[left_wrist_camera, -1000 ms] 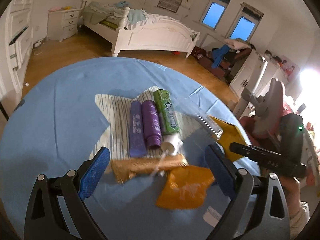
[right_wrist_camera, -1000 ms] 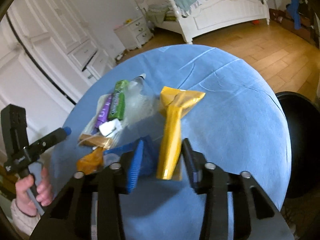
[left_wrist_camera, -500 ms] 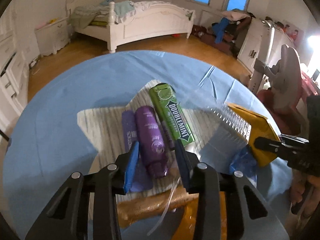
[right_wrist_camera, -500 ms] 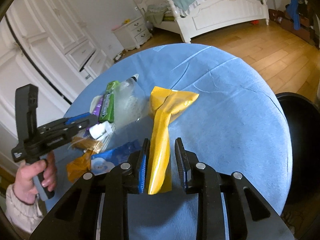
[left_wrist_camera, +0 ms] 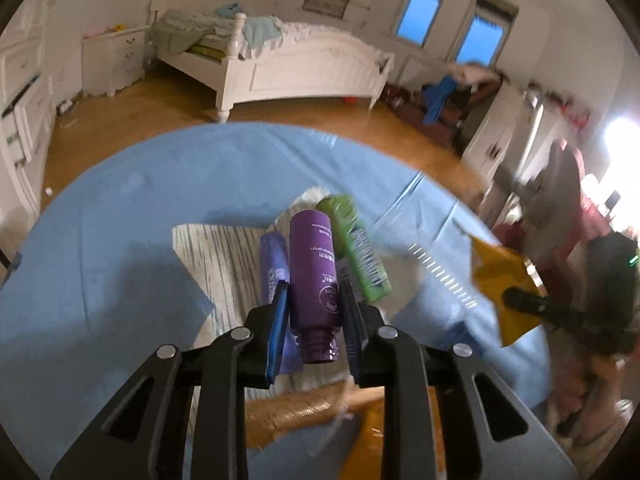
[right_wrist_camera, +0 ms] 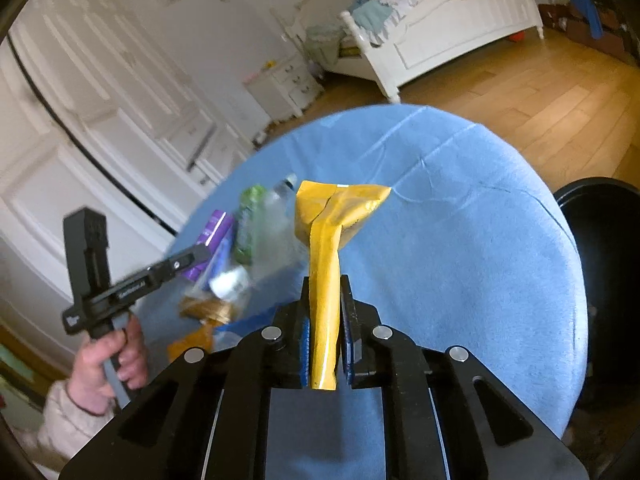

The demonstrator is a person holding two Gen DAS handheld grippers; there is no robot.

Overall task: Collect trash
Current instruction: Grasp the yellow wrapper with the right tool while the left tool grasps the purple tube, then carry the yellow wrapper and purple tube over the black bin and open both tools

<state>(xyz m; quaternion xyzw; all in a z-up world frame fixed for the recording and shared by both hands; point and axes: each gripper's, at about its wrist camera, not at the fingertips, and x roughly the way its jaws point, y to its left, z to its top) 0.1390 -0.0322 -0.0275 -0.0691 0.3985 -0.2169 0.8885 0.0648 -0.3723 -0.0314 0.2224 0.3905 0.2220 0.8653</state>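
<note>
Round bench under a blue cloth is carrying the litter pile. Black bin is standing on the floor beside the bench. Left gripper: jaws, having just been closing, are pressing on a purple bottle, lifted neck-first above a striped wrapper and green gum pack. Right gripper: jaws, just closed, are pinching a yellow packet, raised clear of the cloth, flared end pointing away.
</note>
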